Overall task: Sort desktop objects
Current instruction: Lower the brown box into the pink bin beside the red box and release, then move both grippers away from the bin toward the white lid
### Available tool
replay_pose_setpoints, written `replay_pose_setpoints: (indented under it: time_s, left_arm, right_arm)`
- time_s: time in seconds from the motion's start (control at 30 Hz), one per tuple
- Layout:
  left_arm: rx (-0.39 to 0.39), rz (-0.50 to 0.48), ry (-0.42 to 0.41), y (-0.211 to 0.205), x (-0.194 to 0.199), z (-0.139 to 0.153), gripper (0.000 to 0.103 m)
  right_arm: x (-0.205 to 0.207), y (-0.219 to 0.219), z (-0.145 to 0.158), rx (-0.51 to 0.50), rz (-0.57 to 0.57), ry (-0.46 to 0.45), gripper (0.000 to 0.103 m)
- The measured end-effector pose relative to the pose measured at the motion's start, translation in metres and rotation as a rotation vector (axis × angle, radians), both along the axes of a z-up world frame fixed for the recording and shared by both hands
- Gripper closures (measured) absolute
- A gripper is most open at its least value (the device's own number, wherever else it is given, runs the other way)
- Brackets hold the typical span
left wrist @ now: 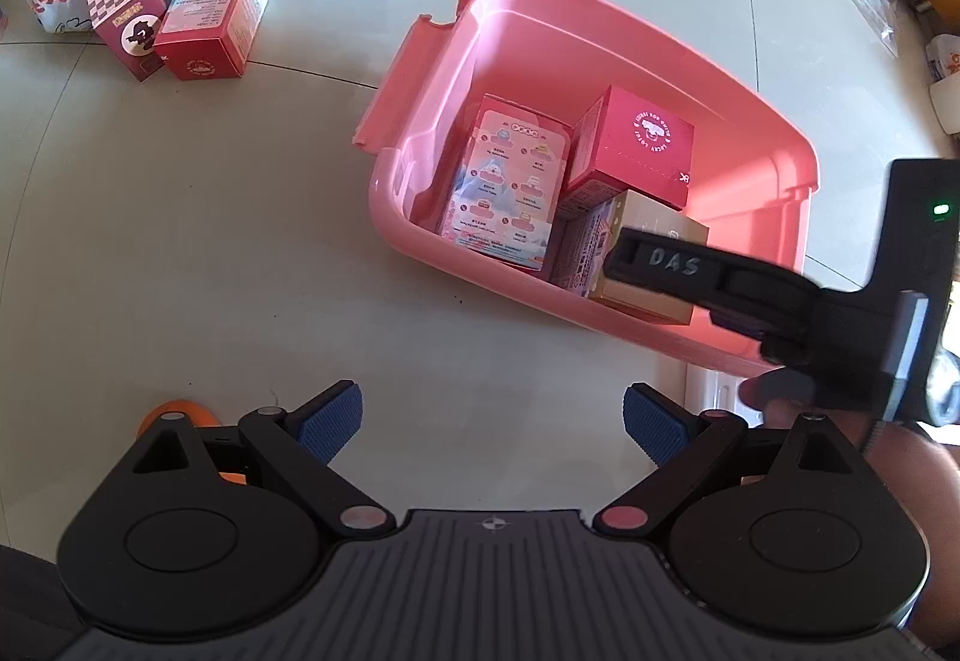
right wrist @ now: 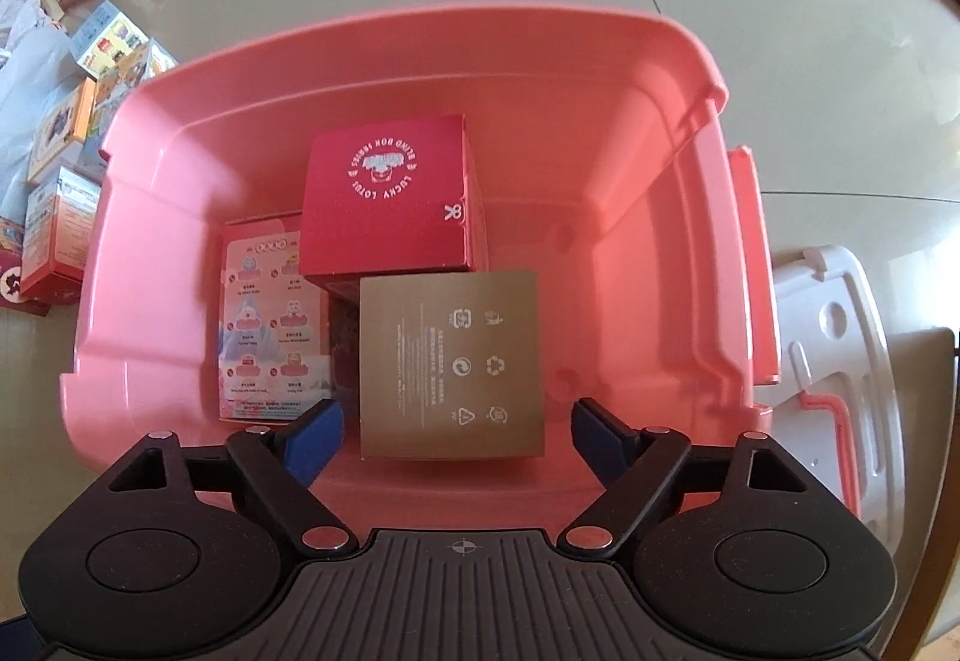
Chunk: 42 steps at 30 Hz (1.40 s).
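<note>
Right gripper [right wrist: 456,433] hangs nose-down over the pink bin [right wrist: 384,36], its blue pads [right wrist: 315,439] spread wide with a visible gap on each side of the gold box [right wrist: 451,364]; nothing is clamped, and the box looks set down at the bin's six o'clock side, so this reads as a release. Standing wide probably lets the pads lift off without dragging the box. At twelve o'clock from the gold box a red box [right wrist: 384,199] sits touching it, and at nine o'clock a pale pink box [right wrist: 273,319] lies flat, the three packed together to save floor room. Left gripper [left wrist: 492,421] hovers open and empty over bare table [left wrist: 180,241], likely waiting. Loose boxes [left wrist: 210,12] lie well apart at its eleven o'clock, not yet sorted.
</note>
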<state>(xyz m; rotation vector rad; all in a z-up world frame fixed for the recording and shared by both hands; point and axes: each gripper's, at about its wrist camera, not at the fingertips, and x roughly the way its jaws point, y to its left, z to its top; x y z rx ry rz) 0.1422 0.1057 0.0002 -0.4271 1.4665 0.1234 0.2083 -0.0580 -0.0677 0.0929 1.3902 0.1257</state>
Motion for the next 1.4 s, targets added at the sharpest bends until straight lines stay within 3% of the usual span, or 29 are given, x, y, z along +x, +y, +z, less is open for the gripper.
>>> replay_pose_setpoints:
  time_s: [0.27, 0.53, 0.7, 0.93, 1.1, 1.33, 1.4]
  left_arm:
    - [-0.020, -0.075, -0.028, -0.015, -0.003, 0.009, 0.007]
    - [-0.015, -0.240, -0.065, -0.049, -0.015, 0.021, 0.007]
    - [-0.032, -0.343, -0.072, -0.073, -0.026, 0.023, 0.007]
    - [-0.023, -0.428, -0.101, -0.099, -0.043, 0.033, 0.007]
    - [-0.039, -0.459, -0.209, -0.112, -0.053, 0.047, 0.007]
    - [-0.018, -0.578, -0.388, -0.136, -0.070, 0.059, 0.007]
    - [-0.022, -0.607, -0.400, -0.142, -0.073, 0.059, 0.007]
  right_arm:
    - [-0.014, -0.031, 0.062, 0.050, 0.000, -0.091, 0.020]
    - [-0.067, -0.095, 0.107, -0.081, 0.047, -0.202, 0.007]
    - [-0.105, -0.133, 0.113, -0.138, 0.043, -0.208, 0.001]
    - [-0.136, -0.173, 0.117, -0.056, -0.065, -0.243, 0.001]
    - [-0.151, -0.179, 0.118, -0.068, -0.079, -0.306, 0.001]
    - [-0.150, -0.179, 0.119, -0.118, -0.015, -0.296, 0.001]
    - [-0.148, -0.177, 0.120, -0.126, 0.015, -0.287, 0.001]
